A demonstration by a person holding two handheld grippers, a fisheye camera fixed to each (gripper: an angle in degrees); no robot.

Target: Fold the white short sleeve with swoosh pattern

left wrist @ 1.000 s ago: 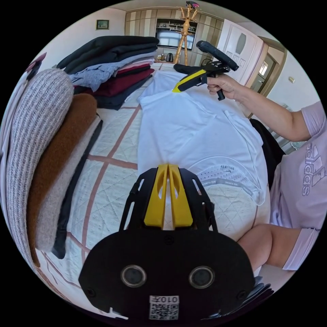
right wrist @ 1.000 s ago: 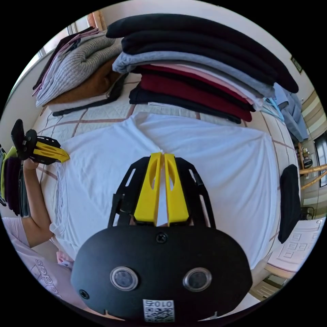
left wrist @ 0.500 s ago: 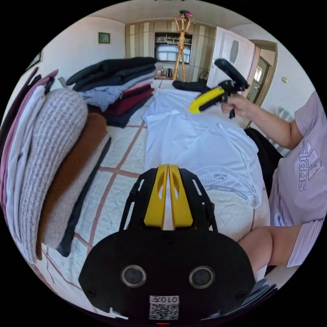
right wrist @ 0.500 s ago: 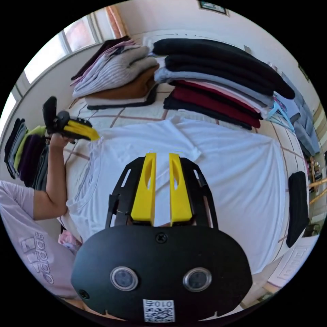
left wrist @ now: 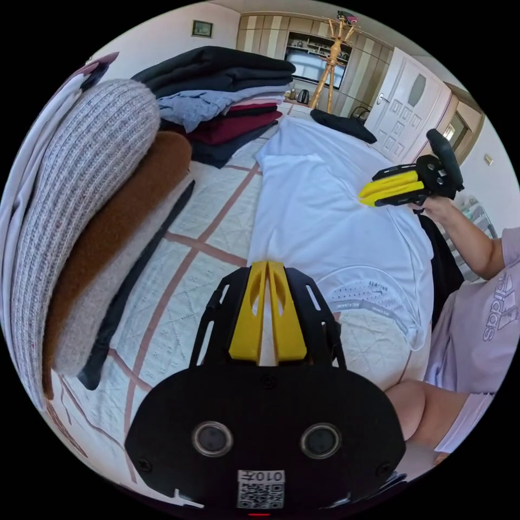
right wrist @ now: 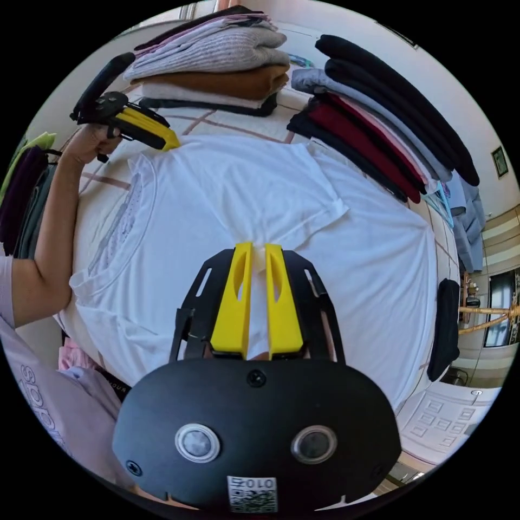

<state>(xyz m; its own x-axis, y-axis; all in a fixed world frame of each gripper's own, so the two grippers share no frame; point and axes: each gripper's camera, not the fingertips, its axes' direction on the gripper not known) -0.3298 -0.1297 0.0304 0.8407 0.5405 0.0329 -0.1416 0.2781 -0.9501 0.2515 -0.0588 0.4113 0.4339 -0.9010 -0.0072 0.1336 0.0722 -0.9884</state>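
The white short-sleeve shirt (left wrist: pixel 325 227) lies flat on the quilted bed (left wrist: pixel 184 292), collar print (left wrist: pixel 368 295) toward the person. Its far sleeve (right wrist: pixel 319 200) is folded in over the body. My left gripper (left wrist: pixel 267 264) is shut on the shirt's shoulder edge beside the collar; it also appears at the upper left of the right gripper view (right wrist: pixel 172 145). My right gripper (right wrist: pixel 258 246) hovers over the shirt's near side, jaws a narrow gap apart, tips at a raised fold of white cloth. The left gripper view shows it held above the shirt (left wrist: pixel 362 196).
Two stacks of folded clothes line the bed's far side: grey knit and brown (left wrist: pixel 92 206), and dark, maroon and grey ones (left wrist: pixel 227 92). A black item (right wrist: pixel 444 325) lies past the shirt's hem. The person in a lilac top (left wrist: pixel 487 325) sits at the near edge.
My right gripper let go of the far sleeve, which now lies folded on the shirt, and moved across to the person's side. My left gripper kept its hold at the shoulder.
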